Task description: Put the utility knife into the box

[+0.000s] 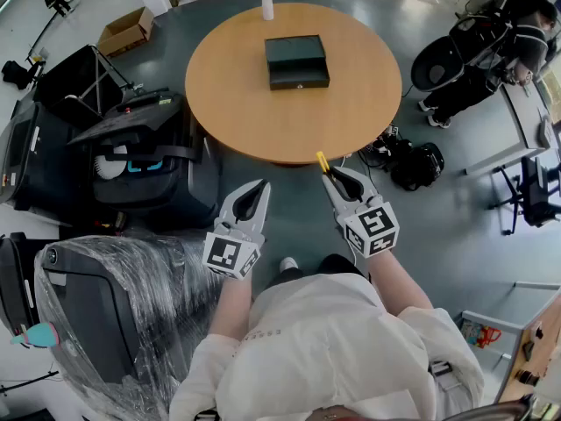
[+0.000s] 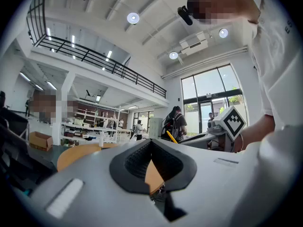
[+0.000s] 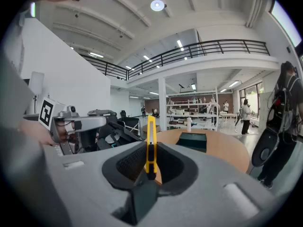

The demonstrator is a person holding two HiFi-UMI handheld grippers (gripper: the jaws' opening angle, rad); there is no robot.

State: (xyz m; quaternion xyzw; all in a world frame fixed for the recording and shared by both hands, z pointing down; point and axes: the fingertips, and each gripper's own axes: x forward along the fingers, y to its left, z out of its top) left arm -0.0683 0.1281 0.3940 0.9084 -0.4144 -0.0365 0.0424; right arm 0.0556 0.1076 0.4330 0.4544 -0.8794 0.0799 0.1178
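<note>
A dark box (image 1: 296, 61) lies near the middle of the round wooden table (image 1: 228, 103). My right gripper (image 1: 330, 175) hovers short of the table's near edge, shut on a yellow utility knife (image 1: 322, 160) whose tip sticks out toward the table. In the right gripper view the knife (image 3: 151, 143) stands upright between the jaws, with the box (image 3: 192, 141) ahead on the table. My left gripper (image 1: 260, 186) hangs beside it to the left, shut with nothing in it; its pads (image 2: 137, 157) meet at the tip. The right gripper's marker cube (image 2: 232, 121) shows in the left gripper view.
A white bottle (image 1: 266, 3) stands at the table's far edge. Black cases (image 1: 145, 160) and plastic-wrapped equipment (image 1: 114, 310) crowd the left. A black bag (image 1: 414, 163) lies on the floor by the table's right; a person (image 1: 491, 55) with a backpack stands beyond it.
</note>
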